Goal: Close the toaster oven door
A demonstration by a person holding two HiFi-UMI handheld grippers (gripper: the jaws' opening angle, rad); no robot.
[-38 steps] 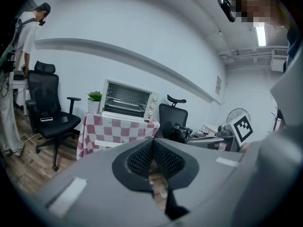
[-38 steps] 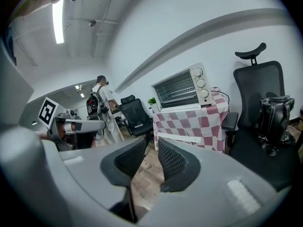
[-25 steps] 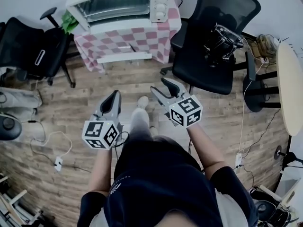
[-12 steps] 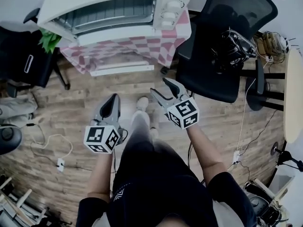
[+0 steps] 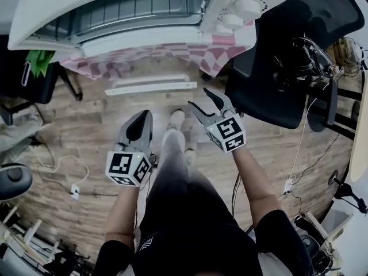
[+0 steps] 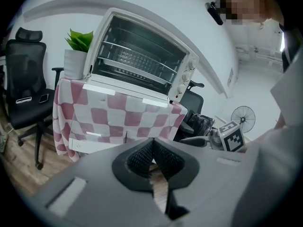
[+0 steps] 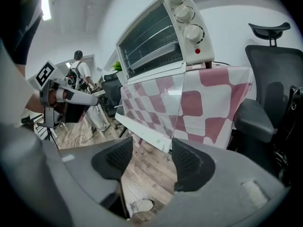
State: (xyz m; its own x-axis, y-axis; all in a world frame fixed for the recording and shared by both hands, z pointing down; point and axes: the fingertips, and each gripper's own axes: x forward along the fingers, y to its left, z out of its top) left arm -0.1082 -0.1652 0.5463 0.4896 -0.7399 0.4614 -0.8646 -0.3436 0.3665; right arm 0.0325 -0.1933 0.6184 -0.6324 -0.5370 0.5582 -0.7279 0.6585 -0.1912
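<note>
A white toaster oven (image 5: 115,7) fills the upper edge of the head view, sitting on a table draped in a pink-and-white checked cloth (image 5: 225,53). Its clear glass door (image 7: 158,100) is dropped fully open and hangs down in front of the cloth. The long white handle bar (image 5: 150,85) sits at the door's low free edge, above the wooden plank floor (image 5: 80,134).

The door looks light, rigid and hinged at its top edge, so I expect it to swing up with little effort. The glass is smooth and breakable, so a push on the pane could slip. The handle bar is the better place to hold, either lifted from beneath or pinched near its middle.

The left gripper (image 5: 141,119), lower centre-left, has its ribbed pads pressed together on nothing. The right gripper (image 5: 201,99), just right of centre, has just been opening its jaws. They now stand wide apart with only floor showing between them, and in its own view the handle bar lies just beyond them.

Both tools are near the handle but clear of it. The floor between them and the door is free. A black office chair (image 5: 270,91) crowds the right side, close to the right gripper. The cloth hangs right behind the door and could snag on the upswing.
</note>
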